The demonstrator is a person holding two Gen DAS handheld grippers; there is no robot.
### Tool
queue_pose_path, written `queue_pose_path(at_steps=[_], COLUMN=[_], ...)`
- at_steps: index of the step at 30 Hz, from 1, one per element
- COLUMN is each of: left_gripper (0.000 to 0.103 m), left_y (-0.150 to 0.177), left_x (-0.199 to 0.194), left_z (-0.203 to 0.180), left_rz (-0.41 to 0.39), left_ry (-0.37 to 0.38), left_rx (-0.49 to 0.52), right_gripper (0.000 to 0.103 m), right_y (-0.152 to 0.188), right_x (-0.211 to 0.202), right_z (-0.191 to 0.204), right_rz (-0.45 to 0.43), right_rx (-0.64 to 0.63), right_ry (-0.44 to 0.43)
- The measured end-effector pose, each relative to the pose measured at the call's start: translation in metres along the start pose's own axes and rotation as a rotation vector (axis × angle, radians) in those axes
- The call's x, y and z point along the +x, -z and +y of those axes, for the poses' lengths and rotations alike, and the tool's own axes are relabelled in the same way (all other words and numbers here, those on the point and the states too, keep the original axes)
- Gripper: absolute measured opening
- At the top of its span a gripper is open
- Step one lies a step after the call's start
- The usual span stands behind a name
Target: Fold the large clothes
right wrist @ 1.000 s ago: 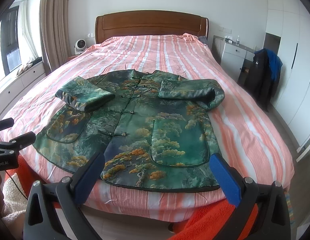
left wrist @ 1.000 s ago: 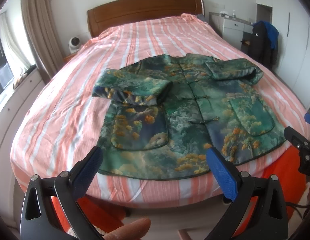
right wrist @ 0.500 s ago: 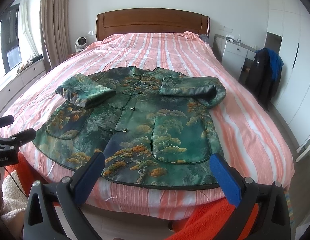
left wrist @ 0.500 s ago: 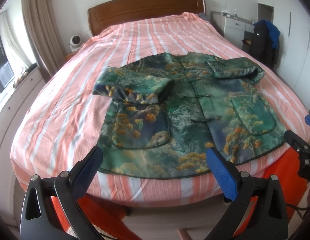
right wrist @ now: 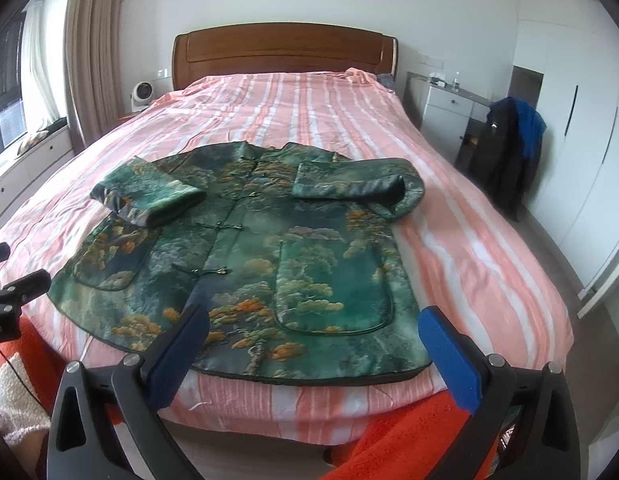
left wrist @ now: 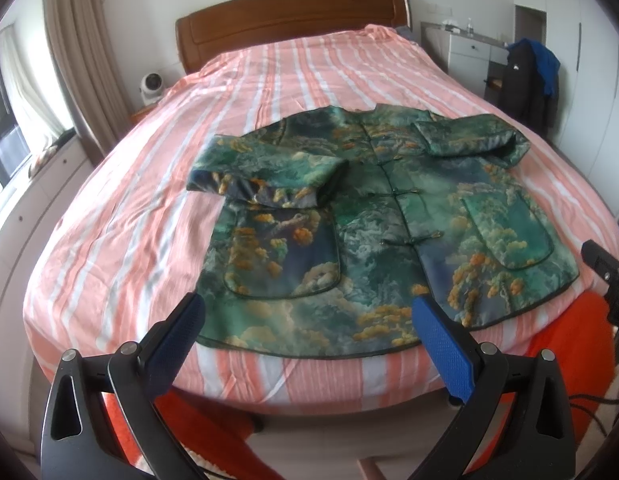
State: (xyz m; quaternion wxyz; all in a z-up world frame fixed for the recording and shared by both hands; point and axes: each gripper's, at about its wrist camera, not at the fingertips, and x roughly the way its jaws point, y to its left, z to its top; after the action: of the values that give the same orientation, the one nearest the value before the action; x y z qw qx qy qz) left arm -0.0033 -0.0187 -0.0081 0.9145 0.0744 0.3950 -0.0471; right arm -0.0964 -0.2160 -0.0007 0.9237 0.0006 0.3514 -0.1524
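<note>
We see a glossy green brocade jacket (left wrist: 373, 216) (right wrist: 245, 256) lying flat, sleeves folded in, on the pink-striped bed (left wrist: 121, 224) (right wrist: 461, 232). Our left tool (left wrist: 305, 328) and right tool (right wrist: 311, 336) gape wide at six o'clock, holding nothing.

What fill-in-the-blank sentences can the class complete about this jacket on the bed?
1. The green jacket lies flat on the ____.
2. Both sleeves are folded ____ over the jacket's front.
3. The jaws of the left gripper and right gripper are ____.

Missing words: bed; inward; open

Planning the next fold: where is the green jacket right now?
The green jacket lies flat, sleeves folded in, on the striped bed near its foot edge, just ahead of both open tools.
</note>
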Motion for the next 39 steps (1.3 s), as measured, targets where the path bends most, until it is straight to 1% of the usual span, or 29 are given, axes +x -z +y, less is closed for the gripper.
queue_pose_path(at_steps=[5, 10, 23, 26, 28, 29, 30, 31, 32, 35, 36, 37, 38, 39], left_gripper=[0.103, 0.103, 0.103, 0.103, 0.103, 0.103, 0.103, 0.103, 0.103, 0.103, 0.103, 0.103, 0.102, 0.102], left_y=[0.0, 0.001, 0.002, 0.003, 0.003, 0.003, 0.0, -0.001, -0.002, 0.0, 0.003, 0.006, 0.01, 0.014], left_x=[0.001, 0.003, 0.006, 0.009, 0.015, 0.021, 0.03, 0.037, 0.051, 0.09, 0.112, 0.124, 0.14, 0.154], left_z=[0.002, 0.005, 0.002, 0.001, 0.003, 0.008, 0.023, 0.035, 0.059, 0.116, 0.139, 0.149, 0.159, 0.166], left_rz=[0.0, 0.006, 0.02, 0.028, 0.048, 0.066, 0.096, 0.117, 0.151, 0.228, 0.27, 0.294, 0.327, 0.36], left_ry=[-0.002, -0.008, -0.015, -0.016, 0.0, 0.025, 0.072, 0.1, 0.135, 0.212, 0.234, 0.241, 0.245, 0.258], left_rx=[-0.004, -0.012, -0.008, -0.005, -0.007, -0.02, -0.06, -0.098, -0.162, -0.296, -0.328, -0.338, -0.348, -0.359], right_gripper=[0.103, 0.103, 0.103, 0.103, 0.103, 0.103, 0.103, 0.103, 0.103, 0.103, 0.103, 0.103, 0.103, 0.103], right_y=[-0.002, -0.003, 0.001, 0.001, 0.001, 0.002, 0.002, 0.003, 0.003, 0.004, 0.004, 0.004, 0.005, 0.006], right_x=[0.0, 0.0, 0.004, 0.005, 0.006, 0.006, 0.007, 0.007, 0.008, 0.019, 0.025, 0.034, 0.049, 0.06], right_z=[-0.003, -0.003, -0.003, -0.003, -0.003, -0.003, -0.004, -0.005, -0.007, -0.026, -0.038, -0.053, -0.077, -0.091], right_rz=[-0.001, 0.002, 0.021, 0.023, 0.024, 0.024, 0.024, 0.023, 0.019, 0.021, 0.029, 0.044, 0.072, 0.095], right_rx=[0.0, -0.004, -0.013, -0.012, -0.01, -0.007, -0.003, 0.0, 0.001, 0.012, 0.036, 0.075, 0.14, 0.181], right_ry=[0.023, 0.028, 0.065, 0.063, 0.057, 0.051, 0.043, 0.033, 0.019, -0.006, -0.009, -0.012, -0.031, -0.046])
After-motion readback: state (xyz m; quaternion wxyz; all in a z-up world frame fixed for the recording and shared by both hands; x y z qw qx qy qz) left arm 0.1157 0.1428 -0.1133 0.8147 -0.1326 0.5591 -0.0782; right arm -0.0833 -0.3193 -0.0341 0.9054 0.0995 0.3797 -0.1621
